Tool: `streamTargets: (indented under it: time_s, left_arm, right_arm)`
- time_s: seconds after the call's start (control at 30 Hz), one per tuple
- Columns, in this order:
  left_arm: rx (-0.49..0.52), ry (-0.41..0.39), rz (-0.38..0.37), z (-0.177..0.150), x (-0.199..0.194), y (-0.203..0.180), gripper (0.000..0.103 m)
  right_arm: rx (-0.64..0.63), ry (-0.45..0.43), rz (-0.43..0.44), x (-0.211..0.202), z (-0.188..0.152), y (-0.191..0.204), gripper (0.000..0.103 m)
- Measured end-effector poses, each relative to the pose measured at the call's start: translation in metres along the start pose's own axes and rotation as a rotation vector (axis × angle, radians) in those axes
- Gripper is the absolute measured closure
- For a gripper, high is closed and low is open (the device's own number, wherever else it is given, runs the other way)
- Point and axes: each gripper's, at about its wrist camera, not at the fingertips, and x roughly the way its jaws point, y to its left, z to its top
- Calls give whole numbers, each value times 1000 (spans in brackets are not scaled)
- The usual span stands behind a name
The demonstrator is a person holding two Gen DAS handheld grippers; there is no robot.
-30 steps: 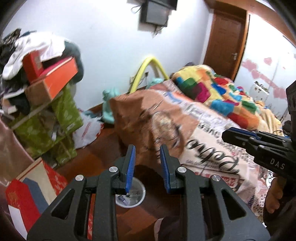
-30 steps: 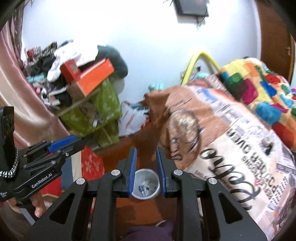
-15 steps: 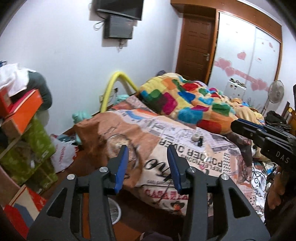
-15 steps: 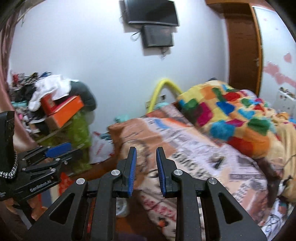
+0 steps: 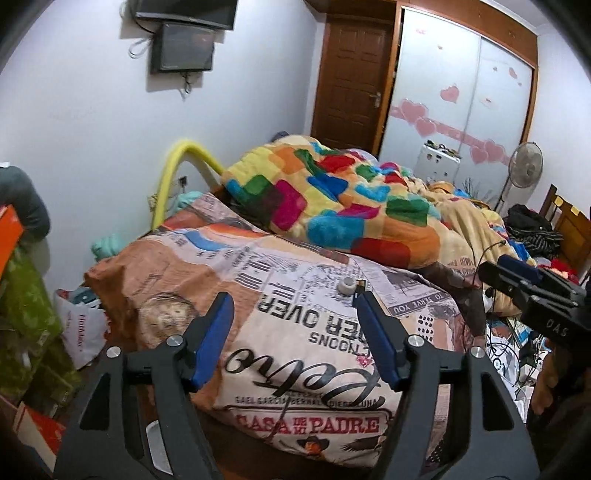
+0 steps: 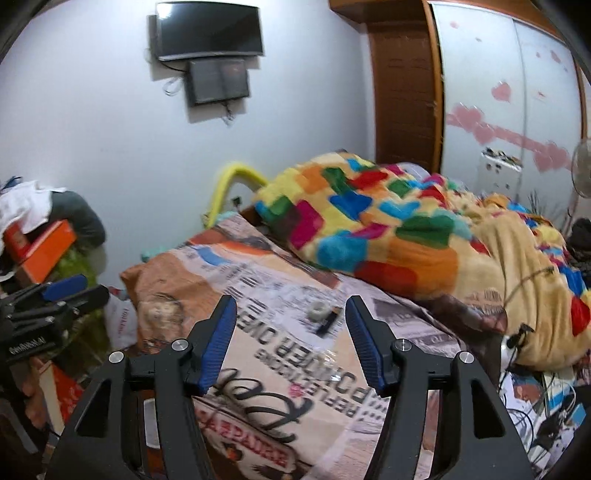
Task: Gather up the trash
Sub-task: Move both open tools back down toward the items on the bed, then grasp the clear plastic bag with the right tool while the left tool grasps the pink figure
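Ahead, between both grippers' wide-spread fingers [image 6: 218, 332], a small white cap [image 6: 317, 309] lies on the bedspread [image 6: 258, 295].

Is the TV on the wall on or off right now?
Off, as far as shows: the TV screen is uniformly dark, as is the smaller screen mounted under it.
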Motion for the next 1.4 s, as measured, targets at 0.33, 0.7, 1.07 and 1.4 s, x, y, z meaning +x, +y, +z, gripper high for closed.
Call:
streamTargets:
  time_s: [0.33, 0.7, 1.07, 1.4]
  left_arm:
    - [-15, 120, -39, -14, 91, -4, 35]
    - [-22, 251, -59, -46, 181, 0, 35]
    - [30, 343, -133, -77, 242, -26, 41]
    - [101, 422, -250, -96, 265, -62, 76]
  right_arm:
    - [33, 200, -32, 85, -44, -30, 46]
    - [35, 343, -25, 171, -81, -43, 46]
    - [-47, 366, -44, 211, -101, -38, 66]
    - [-40, 330, -37, 206, -104, -42, 80]
